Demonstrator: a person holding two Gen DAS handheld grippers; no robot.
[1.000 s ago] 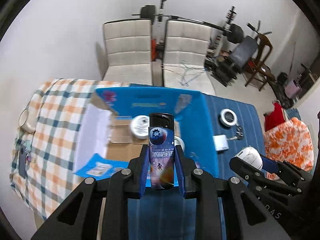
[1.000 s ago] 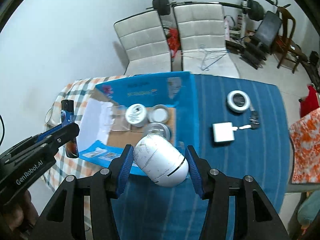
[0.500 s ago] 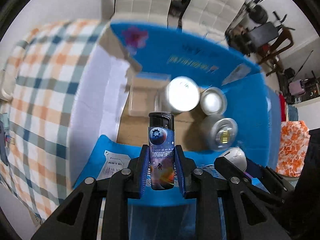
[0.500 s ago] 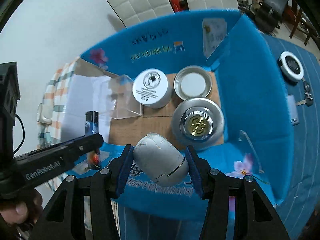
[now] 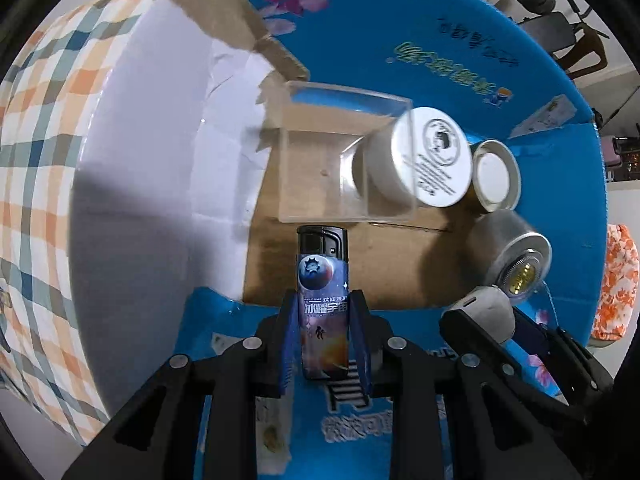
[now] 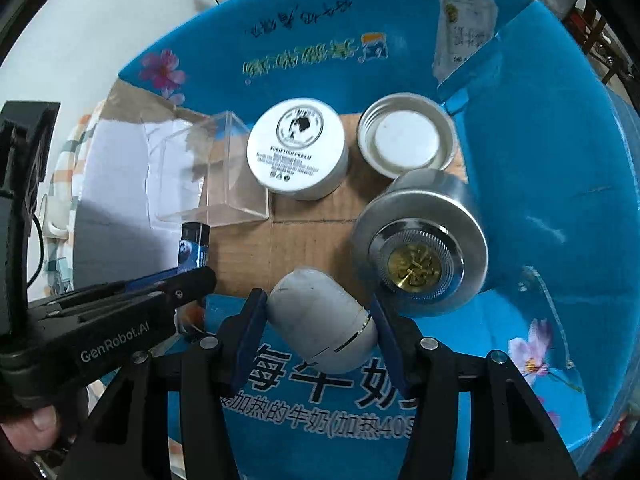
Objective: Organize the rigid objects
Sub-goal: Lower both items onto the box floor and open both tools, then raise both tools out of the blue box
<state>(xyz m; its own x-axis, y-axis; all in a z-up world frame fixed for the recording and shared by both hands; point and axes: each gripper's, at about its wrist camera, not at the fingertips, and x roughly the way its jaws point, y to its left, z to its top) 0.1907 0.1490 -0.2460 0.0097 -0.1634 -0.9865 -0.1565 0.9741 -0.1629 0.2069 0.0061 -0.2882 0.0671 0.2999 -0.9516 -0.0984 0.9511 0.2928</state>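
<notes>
My left gripper (image 5: 323,340) is shut on a lighter (image 5: 322,296) with a space print and a black cap, held upright over the near edge of an open blue cardboard box (image 5: 420,32). My right gripper (image 6: 320,336) is shut on a white egg-shaped case (image 6: 322,320), over the same near edge. In the right wrist view the left gripper (image 6: 188,280) and the lighter (image 6: 194,246) show at the left. In the left wrist view the white case (image 5: 482,312) and the right gripper's fingers (image 5: 532,344) show at the lower right.
On the brown box floor (image 6: 304,236) stand a clear plastic case (image 6: 212,176), a white cream jar (image 6: 298,148), a silver lid (image 6: 406,136) and a silver round tin (image 6: 420,248). A white flap (image 5: 160,168) lies at the left, over a checked cloth (image 5: 36,120).
Both grippers have come down from high above the table to just over the box, keeping the lighter and the white case. The box interior now fills both views.
</notes>
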